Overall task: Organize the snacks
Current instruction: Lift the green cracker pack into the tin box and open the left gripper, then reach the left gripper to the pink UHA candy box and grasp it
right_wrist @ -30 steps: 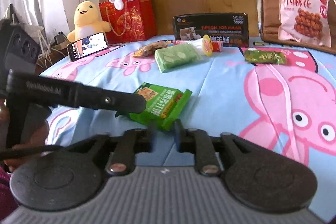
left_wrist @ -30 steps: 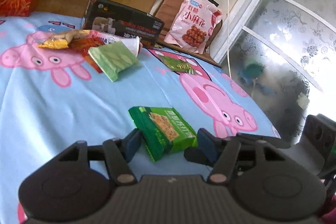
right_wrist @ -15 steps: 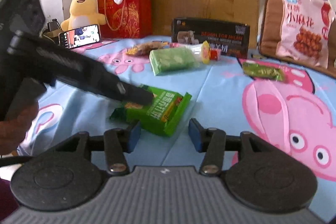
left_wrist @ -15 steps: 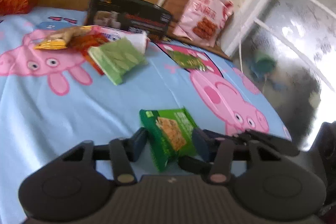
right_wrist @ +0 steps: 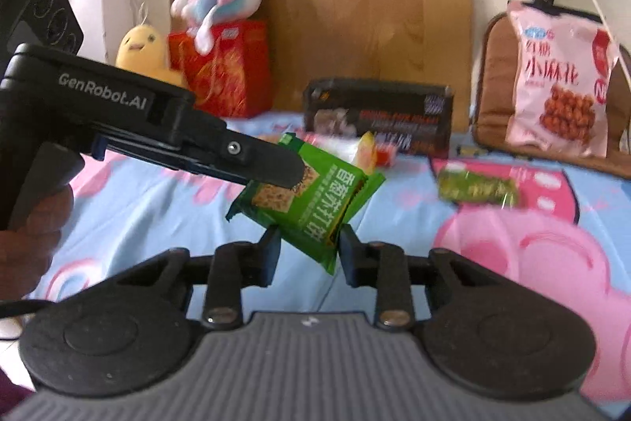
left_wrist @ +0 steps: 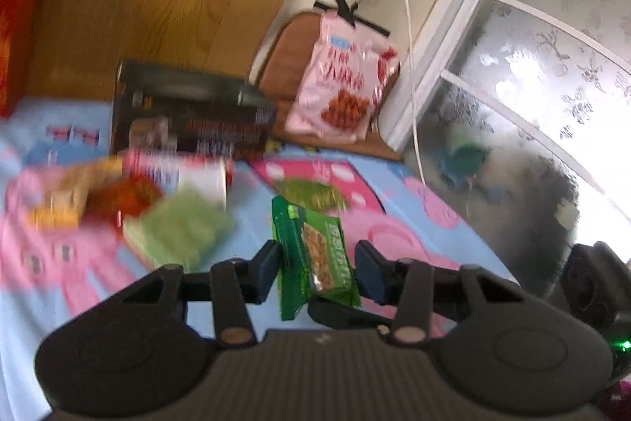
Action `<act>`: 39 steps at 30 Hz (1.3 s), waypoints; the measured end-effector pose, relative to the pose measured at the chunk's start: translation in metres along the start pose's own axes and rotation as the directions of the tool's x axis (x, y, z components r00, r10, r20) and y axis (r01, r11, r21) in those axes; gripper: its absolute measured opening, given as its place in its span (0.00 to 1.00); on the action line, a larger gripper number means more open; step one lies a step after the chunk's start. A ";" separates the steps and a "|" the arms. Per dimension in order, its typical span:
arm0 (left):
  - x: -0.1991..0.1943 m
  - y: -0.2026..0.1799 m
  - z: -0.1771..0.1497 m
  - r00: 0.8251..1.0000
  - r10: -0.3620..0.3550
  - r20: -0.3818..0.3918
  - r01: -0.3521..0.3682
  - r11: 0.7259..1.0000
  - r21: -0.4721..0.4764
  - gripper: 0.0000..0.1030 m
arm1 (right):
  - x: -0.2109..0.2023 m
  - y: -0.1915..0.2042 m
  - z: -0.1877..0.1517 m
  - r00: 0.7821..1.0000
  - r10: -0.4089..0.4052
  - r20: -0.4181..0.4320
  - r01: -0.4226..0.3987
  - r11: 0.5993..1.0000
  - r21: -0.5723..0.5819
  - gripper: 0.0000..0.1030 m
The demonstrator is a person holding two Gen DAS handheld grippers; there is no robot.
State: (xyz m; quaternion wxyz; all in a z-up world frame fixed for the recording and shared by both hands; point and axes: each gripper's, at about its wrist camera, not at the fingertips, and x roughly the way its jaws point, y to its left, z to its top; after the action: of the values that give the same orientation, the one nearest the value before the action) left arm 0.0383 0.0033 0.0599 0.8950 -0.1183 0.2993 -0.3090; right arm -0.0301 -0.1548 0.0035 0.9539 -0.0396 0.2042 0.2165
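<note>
Green cracker packet [right_wrist: 311,200] is off the bed sheet [right_wrist: 150,200], up in the air between both grippers.

Left gripper [right_wrist: 292,170]: closed down as far as it goes, pinching the packet's upper end. In the left wrist view the packet [left_wrist: 313,255] stands between its fingers [left_wrist: 266,265]; the left pad presses it, the right pad appears to stand off, so the grip looks one-sided from here.

Right gripper [right_wrist: 309,249]: jaws closing, packet's lower corner between them. Pads look close to the wrapper; contact cannot be confirmed.

Key relation: the packet's long axis runs tilted, from the left fingertips down toward the right fingers. The left hand carries it; the right is just below. Judgement: a handover or steadying pinch depends on the right pads meeting that lower corner squarely.

Beyond the fingers: snack pile [left_wrist: 130,196] ahead-left, small green packet [right_wrist: 477,188] ahead-right, black box [right_wrist: 378,117] behind them, and pink bag [right_wrist: 560,81] far right.

Hard to read: left view is motion-blurred, pile items indistinct. The right gripper's fingertip shows there only as a dark edge under the packet.
</note>
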 end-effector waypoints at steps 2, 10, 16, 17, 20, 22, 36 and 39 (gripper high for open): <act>0.008 0.001 0.023 0.999 0.020 0.041 -0.021 0.999 0.031 0.41 | 0.011 -0.008 0.015 0.999 -0.017 0.032 0.017 1.000 -0.016 0.33; 0.068 0.041 0.113 0.982 0.111 0.155 -0.118 0.992 0.040 0.46 | 0.093 -0.061 0.091 0.989 -0.023 0.143 0.027 0.999 -0.026 0.33; 0.117 0.083 0.133 0.963 0.254 0.093 -0.254 0.967 -0.019 0.54 | 0.165 -0.083 0.107 0.984 -0.131 0.122 0.135 0.991 -0.025 0.44; 0.111 0.088 0.130 0.965 0.241 0.100 -0.238 0.970 -0.040 0.54 | 0.166 -0.087 0.106 0.984 -0.143 0.105 0.144 0.990 -0.003 0.44; 0.083 0.095 0.115 0.968 0.208 0.143 -0.201 0.977 -0.066 0.59 | 0.149 -0.107 0.098 0.991 -0.077 0.108 0.064 0.991 0.117 0.44; 0.064 0.099 0.100 0.971 0.187 0.151 -0.173 0.979 -0.105 0.59 | 0.136 -0.117 0.088 0.997 -0.014 0.072 0.000 0.982 0.191 0.43; 0.038 0.081 0.001 0.962 0.261 -0.077 -0.269 0.955 -0.122 0.46 | 0.140 -0.103 0.055 0.965 0.192 -0.178 -0.125 0.935 0.332 0.09; 0.018 0.085 -0.012 0.964 0.258 -0.071 -0.266 0.950 -0.162 0.47 | 0.121 -0.077 0.036 0.952 0.205 -0.229 -0.139 0.952 0.273 0.06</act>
State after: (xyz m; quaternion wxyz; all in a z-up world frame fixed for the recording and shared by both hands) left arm 0.0833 0.0579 0.0089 0.9072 -0.1457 0.3592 -0.1636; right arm 0.1159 -0.1708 -0.0141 0.8942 0.0732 0.3538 0.2645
